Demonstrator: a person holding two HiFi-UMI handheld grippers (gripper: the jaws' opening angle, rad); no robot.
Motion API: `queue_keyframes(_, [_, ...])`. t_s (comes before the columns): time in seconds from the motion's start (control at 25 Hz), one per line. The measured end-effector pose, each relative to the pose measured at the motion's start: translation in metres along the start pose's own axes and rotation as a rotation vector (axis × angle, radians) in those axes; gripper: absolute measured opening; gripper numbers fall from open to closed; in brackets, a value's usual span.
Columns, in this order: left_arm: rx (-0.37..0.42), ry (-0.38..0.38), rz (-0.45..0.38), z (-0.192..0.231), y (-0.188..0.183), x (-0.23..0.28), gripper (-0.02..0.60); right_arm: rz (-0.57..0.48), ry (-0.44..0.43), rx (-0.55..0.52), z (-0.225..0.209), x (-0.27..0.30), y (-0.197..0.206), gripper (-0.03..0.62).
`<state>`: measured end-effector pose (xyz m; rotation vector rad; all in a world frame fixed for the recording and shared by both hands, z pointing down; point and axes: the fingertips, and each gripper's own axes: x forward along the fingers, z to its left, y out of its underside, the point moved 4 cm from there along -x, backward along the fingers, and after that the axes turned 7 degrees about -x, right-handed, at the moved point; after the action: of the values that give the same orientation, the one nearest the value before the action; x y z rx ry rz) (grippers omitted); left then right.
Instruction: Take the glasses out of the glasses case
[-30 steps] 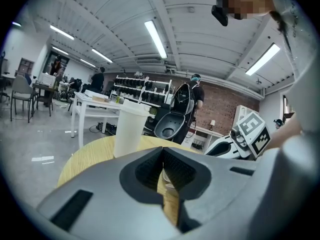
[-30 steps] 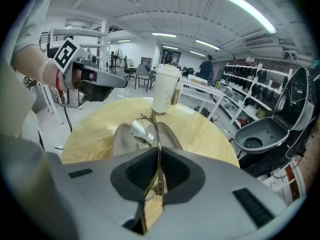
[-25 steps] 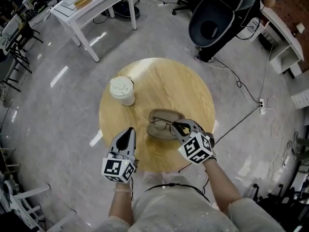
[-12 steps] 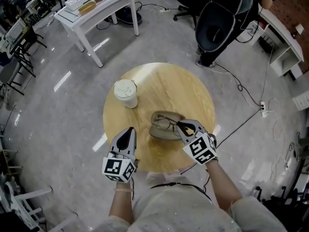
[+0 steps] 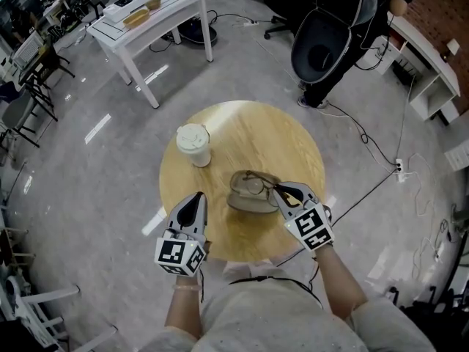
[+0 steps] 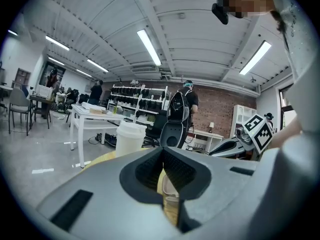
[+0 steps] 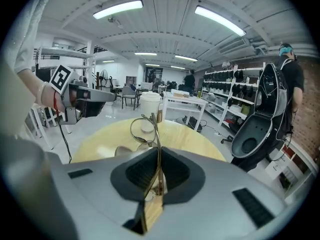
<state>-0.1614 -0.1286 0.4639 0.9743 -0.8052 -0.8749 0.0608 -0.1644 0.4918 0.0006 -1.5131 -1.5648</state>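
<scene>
On the round wooden table [image 5: 242, 127] lies an open beige glasses case [image 5: 245, 202]. My right gripper [image 5: 273, 190] is shut on thin-framed glasses [image 5: 254, 184] and holds them just above the case. In the right gripper view the frame [image 7: 145, 129] runs edge-on between the jaws of the right gripper [image 7: 159, 179], one round lens sticking out ahead of them. My left gripper [image 5: 197, 198] hovers at the table's near left edge, shut and empty, apart from the case. The left gripper [image 6: 162, 184] shows its jaws closed together in its own view.
A white lidded cup [image 5: 193, 144] stands on the table's left side, also seen as a cup [image 6: 129, 139] from the left gripper. A white desk [image 5: 146, 13] is at back left and a black pod chair [image 5: 330, 35] at back right. Cables [image 5: 366, 134] trail across the floor.
My right gripper has risen and rolled a little, lifting the glasses off the case. The left gripper has barely shifted.
</scene>
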Motion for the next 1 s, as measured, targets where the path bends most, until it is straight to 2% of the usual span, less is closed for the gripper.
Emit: queue_keyframes(1.0, [0.053, -0.021, -0.065, -0.01, -0.025, -0.013, 0.005, -0.141, 0.078, 0.106, -0.022, -0.029, -0.016, 0.028])
